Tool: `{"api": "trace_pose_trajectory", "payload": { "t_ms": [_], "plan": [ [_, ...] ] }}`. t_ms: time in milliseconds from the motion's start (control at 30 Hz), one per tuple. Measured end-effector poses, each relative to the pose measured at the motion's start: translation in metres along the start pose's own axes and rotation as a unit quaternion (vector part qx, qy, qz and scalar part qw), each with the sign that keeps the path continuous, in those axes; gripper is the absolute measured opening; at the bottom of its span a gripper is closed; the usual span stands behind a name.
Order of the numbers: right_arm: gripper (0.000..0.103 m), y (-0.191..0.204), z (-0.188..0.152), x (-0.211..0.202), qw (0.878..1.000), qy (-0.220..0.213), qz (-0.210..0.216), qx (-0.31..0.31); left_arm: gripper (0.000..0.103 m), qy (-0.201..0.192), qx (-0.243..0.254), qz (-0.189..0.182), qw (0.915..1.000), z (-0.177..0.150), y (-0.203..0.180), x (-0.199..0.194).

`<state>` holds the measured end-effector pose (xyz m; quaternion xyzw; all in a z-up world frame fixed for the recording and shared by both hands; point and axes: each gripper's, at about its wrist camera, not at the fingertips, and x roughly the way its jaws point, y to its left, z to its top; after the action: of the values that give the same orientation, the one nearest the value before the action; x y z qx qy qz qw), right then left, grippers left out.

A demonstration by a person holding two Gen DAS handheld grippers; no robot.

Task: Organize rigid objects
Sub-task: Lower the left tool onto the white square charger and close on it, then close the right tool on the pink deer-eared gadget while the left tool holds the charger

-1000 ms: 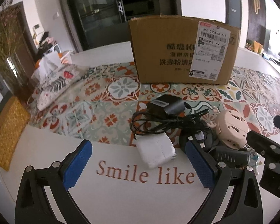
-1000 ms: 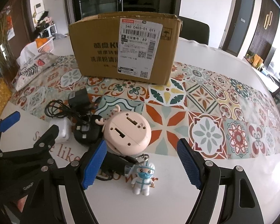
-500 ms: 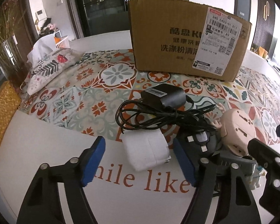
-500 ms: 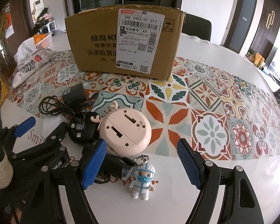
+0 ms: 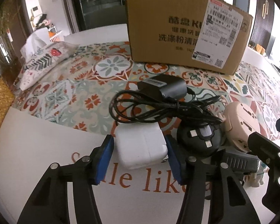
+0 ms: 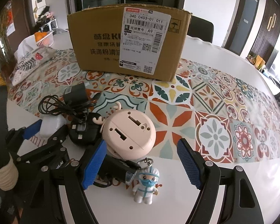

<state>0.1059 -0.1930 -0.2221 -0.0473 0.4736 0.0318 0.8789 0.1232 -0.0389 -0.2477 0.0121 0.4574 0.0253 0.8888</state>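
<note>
My left gripper (image 5: 139,157) has just been closing and now clamps the one white square charger brick (image 5: 140,147) at the patterned mat's (image 5: 69,97) near edge. My right gripper (image 6: 142,168) stands apart over the one white masked figurine keychain (image 6: 146,186); bare white tabletop (image 6: 242,169) lies open rightward.

Daylight fills both views, brightest at the windows right of the box (image 6: 129,41), where the panes wash out to white. The desk (image 6: 177,196) glares softly in front of the box and shadows under things stay faint. Left of the box the room sinks into murk. Fisheye bending curves the box top and desk rim, and black vignette fills the corners. Focus is fairly sharp, slightly soft.
</note>
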Motion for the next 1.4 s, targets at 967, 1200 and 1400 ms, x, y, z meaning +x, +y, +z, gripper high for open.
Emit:
{"api": "trace_pose_trajectory", "payload": {
  "t_ms": [967,1200,1400],
  "plan": [
    [0.080,-0.005,0.008,0.037,0.995,0.048,0.079,0.022,0.049,-0.010,0.020,-0.025,0.9994,0.003,0.015,-0.030],
    [0.081,-0.005,0.017,0.055,0.996,0.064,0.068,0.008,0.049,-0.014,0.023,-0.022,0.9994,0.007,0.016,-0.030],
    [0.081,0.001,0.020,0.061,0.997,0.055,0.050,-0.012,0.049,-0.015,0.029,-0.016,0.9993,0.007,0.015,-0.030]
  ]
}}
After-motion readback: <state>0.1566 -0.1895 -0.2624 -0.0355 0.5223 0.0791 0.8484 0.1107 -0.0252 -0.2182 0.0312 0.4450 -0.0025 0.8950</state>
